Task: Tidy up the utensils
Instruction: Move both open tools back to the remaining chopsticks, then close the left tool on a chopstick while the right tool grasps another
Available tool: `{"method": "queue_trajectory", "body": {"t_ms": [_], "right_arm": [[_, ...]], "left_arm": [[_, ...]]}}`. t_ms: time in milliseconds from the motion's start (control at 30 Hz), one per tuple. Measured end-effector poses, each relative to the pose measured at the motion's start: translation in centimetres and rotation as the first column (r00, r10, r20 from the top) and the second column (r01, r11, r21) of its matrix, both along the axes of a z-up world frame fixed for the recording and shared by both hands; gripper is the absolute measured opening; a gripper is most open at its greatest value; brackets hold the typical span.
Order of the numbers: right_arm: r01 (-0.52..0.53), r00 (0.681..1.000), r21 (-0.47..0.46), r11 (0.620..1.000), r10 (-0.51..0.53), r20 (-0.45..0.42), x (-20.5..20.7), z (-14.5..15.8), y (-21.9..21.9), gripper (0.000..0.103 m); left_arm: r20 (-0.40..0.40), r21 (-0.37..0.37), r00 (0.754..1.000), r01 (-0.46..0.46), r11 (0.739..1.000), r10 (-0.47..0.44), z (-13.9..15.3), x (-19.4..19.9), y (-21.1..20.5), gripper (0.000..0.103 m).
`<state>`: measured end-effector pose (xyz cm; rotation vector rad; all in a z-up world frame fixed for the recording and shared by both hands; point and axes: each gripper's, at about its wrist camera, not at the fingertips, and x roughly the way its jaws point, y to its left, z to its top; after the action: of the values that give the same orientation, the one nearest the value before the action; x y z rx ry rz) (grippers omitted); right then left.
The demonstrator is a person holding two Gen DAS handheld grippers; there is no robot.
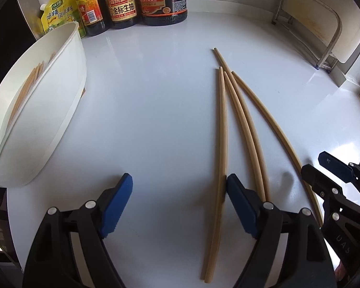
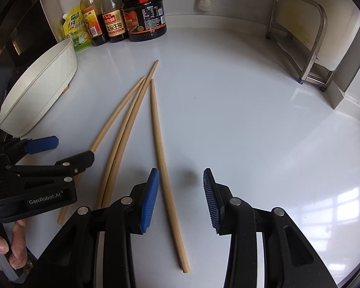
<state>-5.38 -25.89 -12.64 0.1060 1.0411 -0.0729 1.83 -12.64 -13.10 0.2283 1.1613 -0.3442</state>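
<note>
Several wooden chopsticks lie side by side on the white counter; they also show in the right wrist view. My left gripper is open, low over the counter, and the leftmost chopstick lies just inside its right finger. My right gripper is open, and the rightmost chopstick lies between its fingers near the left one. A white oval container at the left holds more chopsticks. Each gripper shows in the other's view: the right one and the left one.
Sauce bottles and a yellow seasoning pouch stand at the back left. A metal rack stands at the back right by the wall. A white brush hangs on the back wall. The person's hand holds the left gripper.
</note>
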Motion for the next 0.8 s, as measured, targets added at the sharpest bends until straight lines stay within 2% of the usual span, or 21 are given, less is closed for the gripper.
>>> {"method": "queue_trajectory", "body": {"t_ms": [200,333,400,433,467,500,600,633,667,800], "right_arm": [[-0.032,0.999,-0.028,0.999,0.032,-0.016,0.0,-0.6,0.9,0.037],[-0.052,0.999,-0.035,0.998,0.051,-0.008,0.0,-0.6,1.5,0.037],[-0.068,0.998,-0.037,0.997,0.068,-0.003,0.1,-0.5,1.8,0.029],[-0.072,0.997,-0.038,0.997,0.072,-0.001,0.2,-0.5,2.0,0.027],[-0.075,0.997,-0.044,0.996,0.075,0.001,0.2,-0.5,2.1,0.021],[-0.077,0.997,-0.048,0.996,0.078,0.002,0.2,-0.5,2.2,0.014],[-0.082,0.997,-0.055,0.995,0.082,0.002,0.4,-0.5,2.4,0.007],[-0.084,0.996,-0.055,0.995,0.084,0.001,0.4,-0.5,2.4,0.007],[-0.086,0.996,-0.055,0.995,0.086,0.001,0.4,-0.5,2.4,0.007],[-0.067,0.998,-0.023,0.997,0.067,0.004,0.3,-0.6,2.0,0.006]], "left_arm": [[0.007,-0.004,1.0,0.012,1.0,-0.012,-0.1,0.9,-0.3,0.081],[0.031,0.015,0.998,0.045,0.999,-0.046,-0.3,1.3,-1.1,0.087],[0.032,0.012,0.998,0.056,0.998,-0.056,-0.4,1.5,-1.4,0.085],[0.031,0.002,0.998,0.063,0.998,-0.063,-0.3,1.5,-1.5,0.08],[0.028,-0.015,0.997,0.072,0.997,-0.071,-0.3,1.5,-1.5,0.073],[0.027,-0.027,0.997,0.078,0.997,-0.077,-0.2,1.3,-1.5,0.07],[0.046,-0.035,0.993,0.106,0.994,-0.104,0.1,0.5,-1.8,0.047],[0.049,-0.039,0.992,0.117,0.992,-0.115,0.2,0.3,-1.9,0.031],[0.051,-0.039,0.991,0.128,0.991,-0.126,0.3,0.2,-2.0,0.01],[0.046,-0.037,0.989,0.139,0.99,-0.137,0.3,0.1,-2.1,0.007]]}}
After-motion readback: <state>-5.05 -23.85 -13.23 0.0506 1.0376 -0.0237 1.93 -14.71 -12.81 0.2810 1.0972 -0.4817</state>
